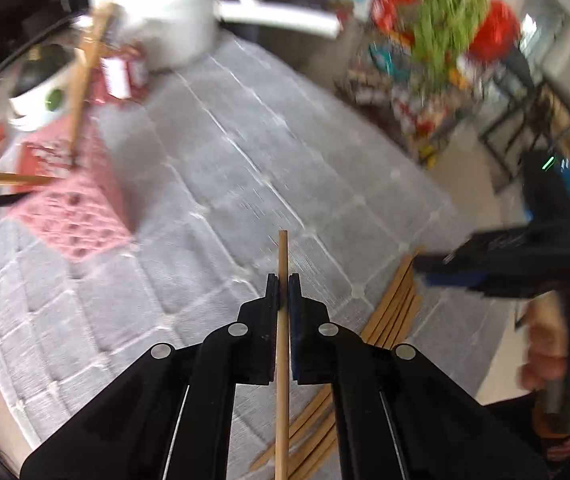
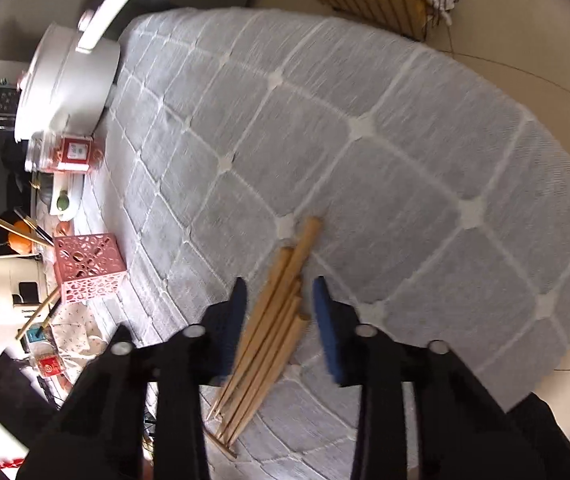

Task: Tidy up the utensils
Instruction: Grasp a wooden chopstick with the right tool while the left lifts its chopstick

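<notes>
The left gripper [image 1: 283, 284] is closed on a single chopstick [image 1: 282, 340], which runs upright between its fingers above the grey quilted tablecloth [image 1: 205, 184]. The right gripper [image 2: 279, 292] hangs with its fingers spread wide over a bundle of chopsticks [image 2: 271, 332] lying near the table's near edge. A pink holder [image 2: 87, 272] stands at the left, and a white pot [image 2: 69, 84] sits at the far left.

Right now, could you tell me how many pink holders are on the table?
1: the pink holder stands at the tablecloth's left edge, near the white pot; none seem hidden.
</notes>
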Demonstrator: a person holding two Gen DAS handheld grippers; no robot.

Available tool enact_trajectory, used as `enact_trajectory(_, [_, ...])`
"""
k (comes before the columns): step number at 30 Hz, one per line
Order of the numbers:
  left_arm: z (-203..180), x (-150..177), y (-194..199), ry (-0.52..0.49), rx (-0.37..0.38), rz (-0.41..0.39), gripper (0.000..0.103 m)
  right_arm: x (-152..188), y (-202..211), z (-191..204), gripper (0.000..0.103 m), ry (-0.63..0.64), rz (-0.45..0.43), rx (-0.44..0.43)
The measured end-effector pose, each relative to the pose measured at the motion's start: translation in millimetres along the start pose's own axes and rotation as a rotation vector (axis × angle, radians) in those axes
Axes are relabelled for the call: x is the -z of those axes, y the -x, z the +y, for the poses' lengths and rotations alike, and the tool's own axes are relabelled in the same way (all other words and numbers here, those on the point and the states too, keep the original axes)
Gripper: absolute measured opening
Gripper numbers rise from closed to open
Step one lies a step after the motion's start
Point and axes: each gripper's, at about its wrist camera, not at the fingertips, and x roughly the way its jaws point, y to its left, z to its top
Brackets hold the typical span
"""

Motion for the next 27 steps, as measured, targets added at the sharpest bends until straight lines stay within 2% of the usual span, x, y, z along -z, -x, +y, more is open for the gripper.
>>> enact_trajectory(2, [2.3,-4.1,18.1,0.010,0.011,-0.044,0.004,-0.1,-4.7,0.6,0.025,-0.011,-0.012,0.019])
enact_trajectory(5, [-1.0,-3.4,36.2,0.013,0.026,-0.085,0.004,-2.9,-12.9,-2.0,0.025,-0.037,-0.012,0.032])
enact_trajectory(12, [4.4,6.3,46.4,0.017,0.021,-0.086,0.004,-11.8,-12.2,-5.6,0.026,-0.089,-0.044,-0.006])
enact_trajectory(13, [5.7,7.6,47.1,0.017,0.018,-0.085,0.004,-12.4,-11.9,-6.4,0.022,-0.085,-0.054,-0.005])
enact_trajectory(14, [7.0,8.9,47.4,0.020,0.017,-0.087,0.004,-12.1,-11.7,-6.6,0.012,-0.079,-0.063,0.002])
enact_trajectory(16, [8.9,9.2,51.9,0.027,0.016,-0.097,0.004,-10.7,-10.1,-5.6,0.011,-0.066,-0.089,-0.013])
enact_trajectory(19, [10.1,8.8,64.0,0.035,0.021,-0.124,0.004,-6.6,-1.3,3.8,0.010,-0.025,-0.104,-0.055])
enact_trajectory(27, [11.7,11.5,115.3,0.044,0.006,-0.236,0.004,26.2,52.4,53.7,0.009,0.187,-0.227,-0.139])
